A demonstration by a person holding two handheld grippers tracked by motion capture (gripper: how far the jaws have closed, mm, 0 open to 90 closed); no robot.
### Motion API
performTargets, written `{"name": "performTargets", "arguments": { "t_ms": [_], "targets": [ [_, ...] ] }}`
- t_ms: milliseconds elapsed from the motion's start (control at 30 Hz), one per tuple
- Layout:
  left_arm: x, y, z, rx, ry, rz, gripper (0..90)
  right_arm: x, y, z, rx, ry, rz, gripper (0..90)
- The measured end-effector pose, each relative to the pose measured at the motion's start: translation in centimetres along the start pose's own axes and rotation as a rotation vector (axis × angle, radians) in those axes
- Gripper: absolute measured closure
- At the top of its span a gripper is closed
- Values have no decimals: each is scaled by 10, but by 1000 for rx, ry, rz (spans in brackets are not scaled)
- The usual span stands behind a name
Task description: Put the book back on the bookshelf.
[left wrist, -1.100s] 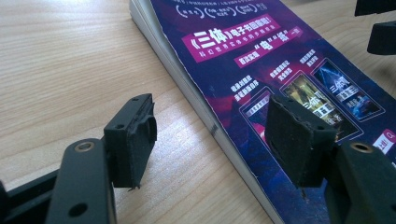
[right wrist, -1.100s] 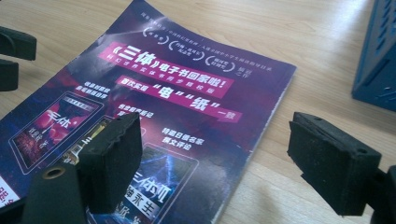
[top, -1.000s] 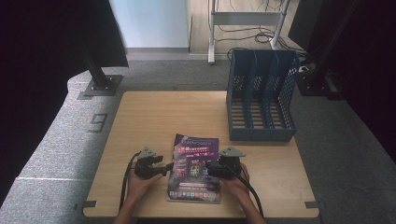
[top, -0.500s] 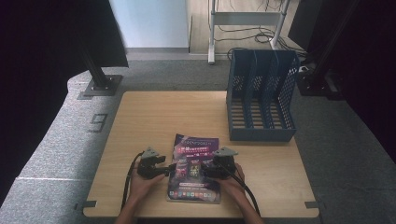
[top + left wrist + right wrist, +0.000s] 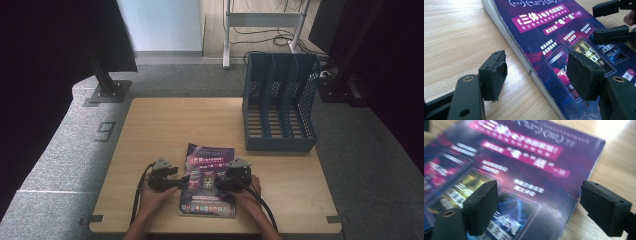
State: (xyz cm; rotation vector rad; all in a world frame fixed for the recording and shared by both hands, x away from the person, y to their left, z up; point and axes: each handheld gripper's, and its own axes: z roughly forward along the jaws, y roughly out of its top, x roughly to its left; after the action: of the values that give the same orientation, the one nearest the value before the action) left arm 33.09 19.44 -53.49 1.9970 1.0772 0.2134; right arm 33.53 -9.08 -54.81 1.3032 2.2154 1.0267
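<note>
A thick purple magazine with white and pink print lies flat near the table's front edge. My left gripper rests at its left edge. In the left gripper view that gripper is open, one pad over bare wood and the other pad over the cover, straddling the page edges. My right gripper sits over the magazine's right half. It is open in the blurred right gripper view, with the cover beneath and its right finger above the wood beyond the magazine's edge.
A blue slotted file rack stands at the back right of the wooden table. The right gripper's black jaws show at the top right of the left gripper view. Cables trail back along both forearms.
The right hand has edged a little to the left, further over the magazine. The left hand and the magazine have stayed put.
</note>
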Motion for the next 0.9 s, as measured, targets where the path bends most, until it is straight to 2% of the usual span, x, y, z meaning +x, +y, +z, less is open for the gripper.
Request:
{"name": "performTargets", "arguments": {
  "t_ms": [67,233,500,667,767,900],
  "targets": [
    [0,0,0,-3,1,-1,326,-4,-1,1,5,30,35,134],
    [0,1,2,-4,4,2,325,-8,-1,2,8,47,42,139],
    [-2,7,12,5,15,9,323,-7,-2,1,1,38,44,153],
    [-6,19,17,-23,42,17,329,-7,-3,1,-4,37,44,156],
    [-5,22,23,-3,44,22,327,-7,-3,1,-4,39,44,157],
    [0,23,32,25,44,5,324,-7,-4,1,-9,40,45,157]
  ]
}}
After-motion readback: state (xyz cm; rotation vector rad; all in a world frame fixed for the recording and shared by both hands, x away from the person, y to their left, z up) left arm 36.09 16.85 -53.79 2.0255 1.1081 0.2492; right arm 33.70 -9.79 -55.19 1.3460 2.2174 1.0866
